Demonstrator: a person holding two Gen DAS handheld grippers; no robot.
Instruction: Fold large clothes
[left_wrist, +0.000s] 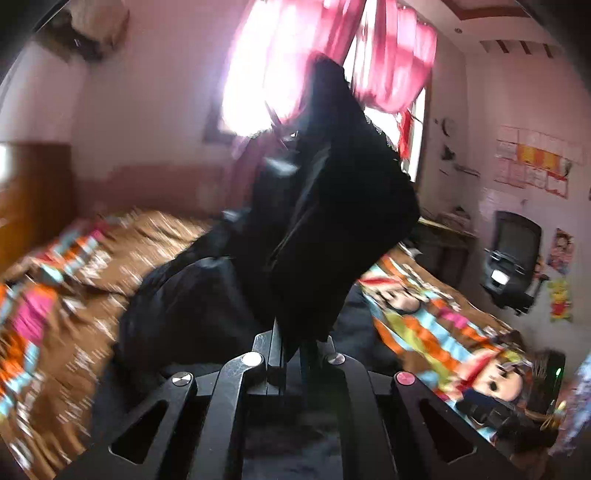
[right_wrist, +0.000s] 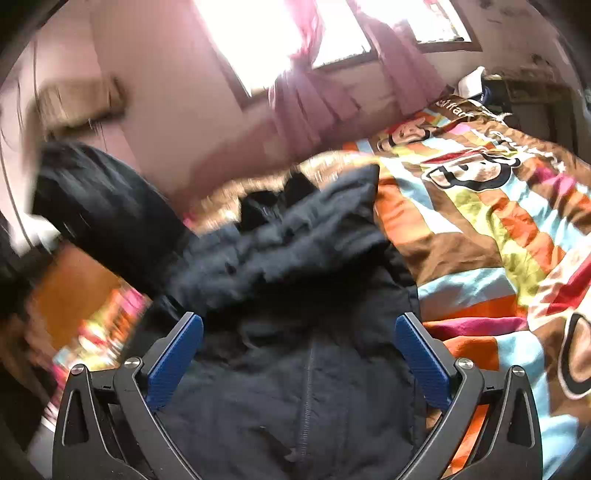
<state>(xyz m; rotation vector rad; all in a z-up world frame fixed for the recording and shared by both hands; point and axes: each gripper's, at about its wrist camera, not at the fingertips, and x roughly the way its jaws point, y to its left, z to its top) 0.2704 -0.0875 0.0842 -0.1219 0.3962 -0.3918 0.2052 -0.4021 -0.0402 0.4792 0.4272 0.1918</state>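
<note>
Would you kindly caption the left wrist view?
Left claw shut on black jacket, lifting it above the colourful bedspread.

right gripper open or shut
Open: the right gripper has its blue pads standing wide apart over the dark jacket, touching nothing.

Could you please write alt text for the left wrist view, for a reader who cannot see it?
The left gripper, shut on a fold of a black jacket, holds that part up over a bed with a colourful striped cartoon cover, while the rest of the jacket trails onto the bed. Behind are a bright window with pink curtains and pinkish walls; the picture is motion-blurred.
</note>
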